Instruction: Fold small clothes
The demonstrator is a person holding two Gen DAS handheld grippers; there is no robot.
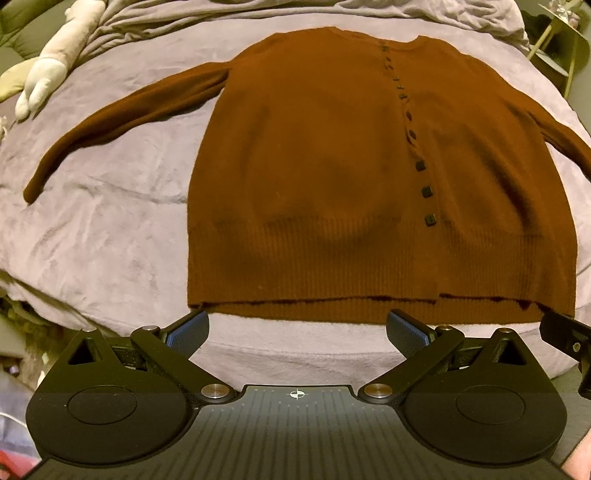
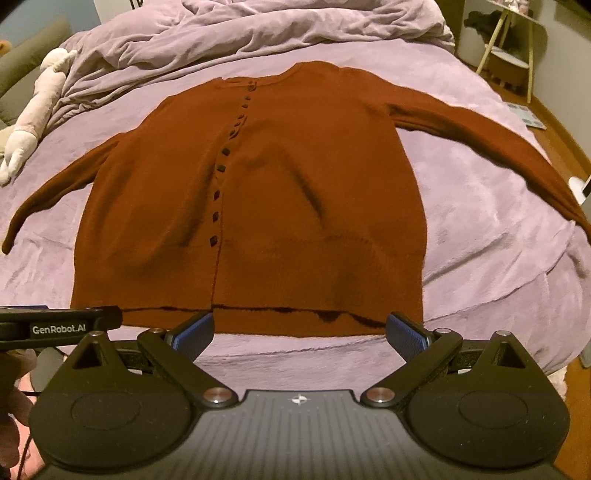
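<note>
Cardigan [image 1: 314,177]: a rust-brown knitted garment is laid flat, front up, on the bed [image 1: 110,229], neckline at the far side and ribbed hem toward the cameras; both sleeves are spread outward.
Buttons [image 1: 424,191]: a row of dark buttons is seen down the closed front; the far ones near the neck are too small and blurred to be counted.
Left sleeve end [image 1: 31,192]: the cuff is seen whole in the left wrist view, lying on the purple cover.
Right sleeve [image 2: 498,144]: its cuff is cut off by the picture edge in both views, so its end cannot be made out.
Hem [image 2: 295,314]: a dark gap is seen along the lower edge, where the upper layer sits slightly apart from the layer beneath.
Left gripper [image 1: 297,330]: the fingers are spread wide apart and nothing is held; they are placed just short of the hem, over bare cover.
Right gripper [image 2: 300,330]: the fingers are likewise spread wide and empty, just at the hem; whether the tips touch the knit cannot be told.
Duvet [image 2: 258,33]: a crumpled purple heap is seen beyond the neckline, its top cut off.
Plush toy [image 1: 59,55]: a pale soft toy is laid at the bed's far left, its head out of frame in the left wrist view.
Side table [image 2: 513,55]: only partly seen at the upper right; what it carries cannot be made out.
</note>
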